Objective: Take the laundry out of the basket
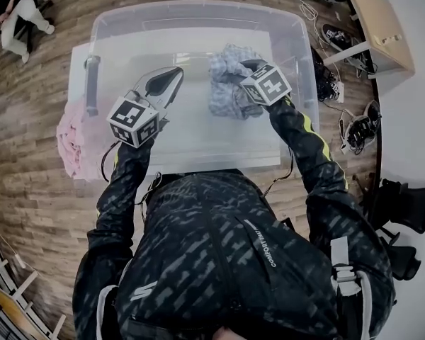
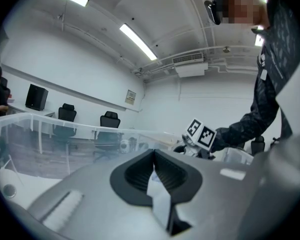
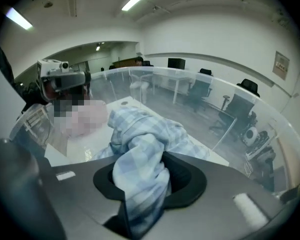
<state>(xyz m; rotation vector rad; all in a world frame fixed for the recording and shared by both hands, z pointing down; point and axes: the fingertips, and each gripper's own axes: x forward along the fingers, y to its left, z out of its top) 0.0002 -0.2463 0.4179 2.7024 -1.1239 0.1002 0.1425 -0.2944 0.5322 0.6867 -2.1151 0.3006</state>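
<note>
**Checked cloth gripped, on its way out of the basket**

The step in hand is lifting out a piece of laundry. The right gripper [image 3: 140,181] has its jaws partly closed on a bunched fold of the blue checked cloth [image 1: 223,83], which fills the gap between them and hangs down from them. The cloth is within the walls of the clear plastic basket [image 1: 198,7], towards its right side.

The left gripper [image 1: 175,74] is fully closed with nothing in it and hovers over the left part of the basket.

The next move, by my reading, calls for raising the cloth clear of the rim and carrying it out to the table [image 1: 81,62], where a pink cloth [image 1: 72,137] lies just outside the basket's left wall.

I see no other laundry in the basket.
</note>
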